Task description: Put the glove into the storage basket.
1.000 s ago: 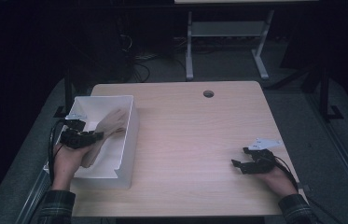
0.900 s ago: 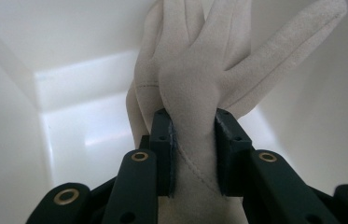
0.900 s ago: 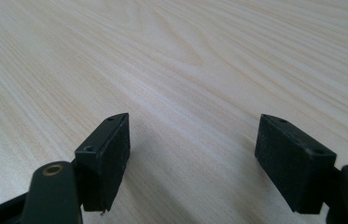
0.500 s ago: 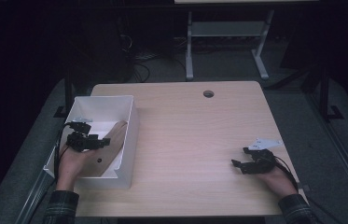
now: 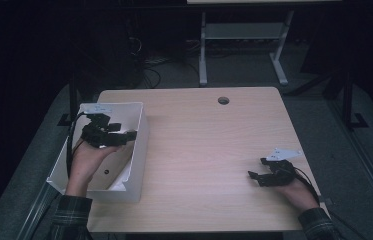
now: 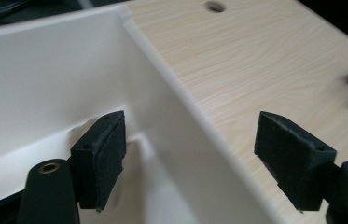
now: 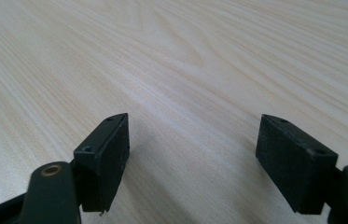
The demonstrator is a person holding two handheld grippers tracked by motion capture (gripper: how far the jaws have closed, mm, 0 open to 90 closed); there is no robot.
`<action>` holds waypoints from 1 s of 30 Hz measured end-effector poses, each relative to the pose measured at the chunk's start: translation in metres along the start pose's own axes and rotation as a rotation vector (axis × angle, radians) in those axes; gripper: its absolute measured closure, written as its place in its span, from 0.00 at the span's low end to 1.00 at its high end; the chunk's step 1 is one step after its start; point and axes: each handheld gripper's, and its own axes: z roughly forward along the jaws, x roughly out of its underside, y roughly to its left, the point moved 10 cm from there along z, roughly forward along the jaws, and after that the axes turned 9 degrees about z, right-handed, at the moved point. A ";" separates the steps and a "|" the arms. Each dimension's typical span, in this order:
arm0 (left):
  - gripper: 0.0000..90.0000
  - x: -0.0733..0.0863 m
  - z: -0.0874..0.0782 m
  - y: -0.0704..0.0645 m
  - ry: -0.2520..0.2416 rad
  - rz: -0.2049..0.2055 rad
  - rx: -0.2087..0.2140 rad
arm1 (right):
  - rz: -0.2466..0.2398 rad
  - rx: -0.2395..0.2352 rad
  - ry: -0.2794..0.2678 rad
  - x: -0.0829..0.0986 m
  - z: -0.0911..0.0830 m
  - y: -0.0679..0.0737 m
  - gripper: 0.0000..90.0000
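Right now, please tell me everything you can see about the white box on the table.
The white box is an open-topped rectangular bin with thin, smooth walls, plastic by its look. It stands upright at the left edge of the wooden table. The left gripper, jaws open, straddles its right wall: one jaw inside, one over the table. A small dark spot marks its floor.
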 end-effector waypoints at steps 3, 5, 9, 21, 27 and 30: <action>0.27 -0.013 0.006 -0.021 -0.015 0.023 0.036 | -0.001 -0.001 -0.001 0.000 0.000 0.000 0.28; 0.27 -0.019 0.011 -0.034 -0.021 0.043 0.057 | -0.002 -0.001 0.000 0.000 0.000 0.000 0.28; 0.27 -0.031 0.022 -0.059 -0.035 0.078 0.100 | -0.002 -0.002 0.001 0.000 0.000 0.000 0.28; 0.26 -0.029 0.072 -0.124 -0.005 0.154 0.186 | -0.011 -0.003 0.005 0.001 0.000 0.000 0.27; 0.26 -0.010 0.098 -0.142 0.031 0.179 0.206 | -0.011 -0.003 0.005 0.001 0.000 0.000 0.26; 0.26 -0.001 0.108 -0.148 0.044 0.201 0.210 | -0.011 -0.002 0.005 0.001 0.000 0.000 0.26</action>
